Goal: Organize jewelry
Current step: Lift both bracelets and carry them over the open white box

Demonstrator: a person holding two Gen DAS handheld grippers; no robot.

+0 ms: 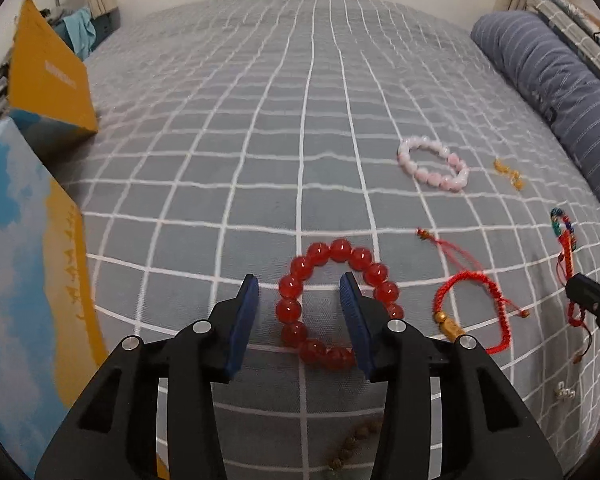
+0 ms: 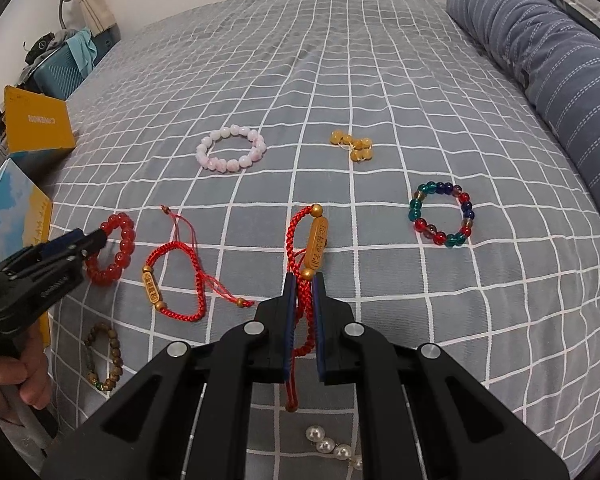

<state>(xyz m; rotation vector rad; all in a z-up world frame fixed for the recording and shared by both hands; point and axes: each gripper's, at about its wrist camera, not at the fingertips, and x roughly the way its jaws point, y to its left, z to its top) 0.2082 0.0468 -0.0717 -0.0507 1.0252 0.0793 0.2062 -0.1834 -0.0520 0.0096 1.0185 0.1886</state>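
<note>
Nearest, one pearl string [image 2: 334, 446] and one brown bead bracelet [image 2: 102, 356] were seen on the grey checked bed [image 2: 340, 60]. One red cord bracelet [image 2: 306, 248] was pinched by the right gripper [image 2: 303, 280]. The left gripper [image 1: 298, 286] was spread apart over one red bead bracelet [image 1: 336, 300], not squeezing it. A second red cord bracelet [image 2: 176, 280] lay between. Farther off, three more bead pieces were counted: colourful [image 2: 442, 212], pink [image 2: 232, 154], yellow [image 2: 354, 144].
</note>
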